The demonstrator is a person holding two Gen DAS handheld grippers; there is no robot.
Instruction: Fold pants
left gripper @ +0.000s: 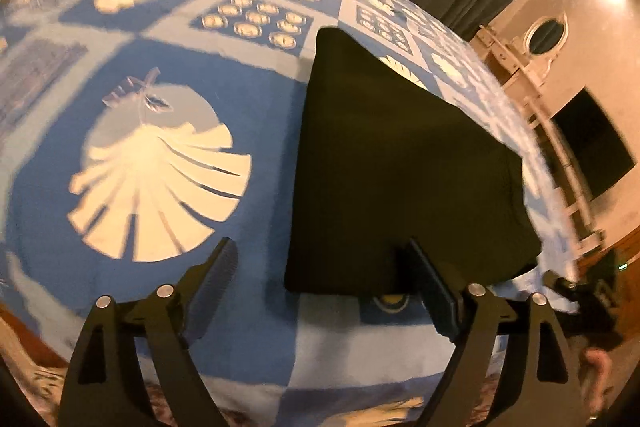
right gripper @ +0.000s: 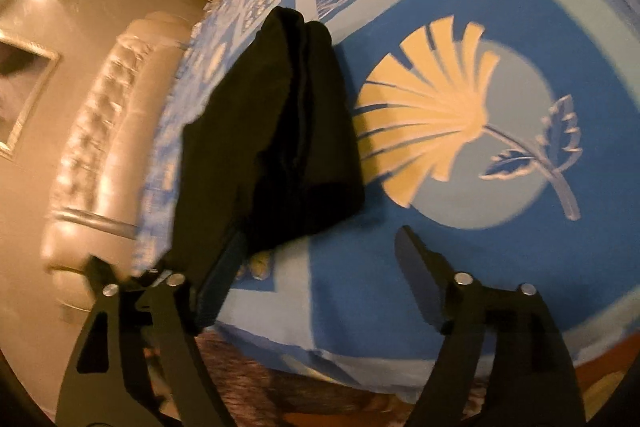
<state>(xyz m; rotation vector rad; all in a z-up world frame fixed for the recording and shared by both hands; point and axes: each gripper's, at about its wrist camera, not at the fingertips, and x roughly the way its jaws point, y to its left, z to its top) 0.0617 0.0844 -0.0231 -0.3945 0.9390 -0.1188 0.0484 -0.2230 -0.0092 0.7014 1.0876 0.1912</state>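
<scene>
Folded black pants point(left gripper: 404, 163) lie near the edge of the blue patterned bedspread point(left gripper: 256, 315).
Left gripper point(left gripper: 320, 283) and right gripper point(right gripper: 320, 267) gape empty; a finger seemingly near the cloth could snag it and undo the fold.

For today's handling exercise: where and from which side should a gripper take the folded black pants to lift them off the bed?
Probably the folded black pants at the near short edge, approached low from the front: the stacked layers end there, facing the open right gripper.

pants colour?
Black pants, plain with no pattern; clearest in the left wrist view.
</scene>
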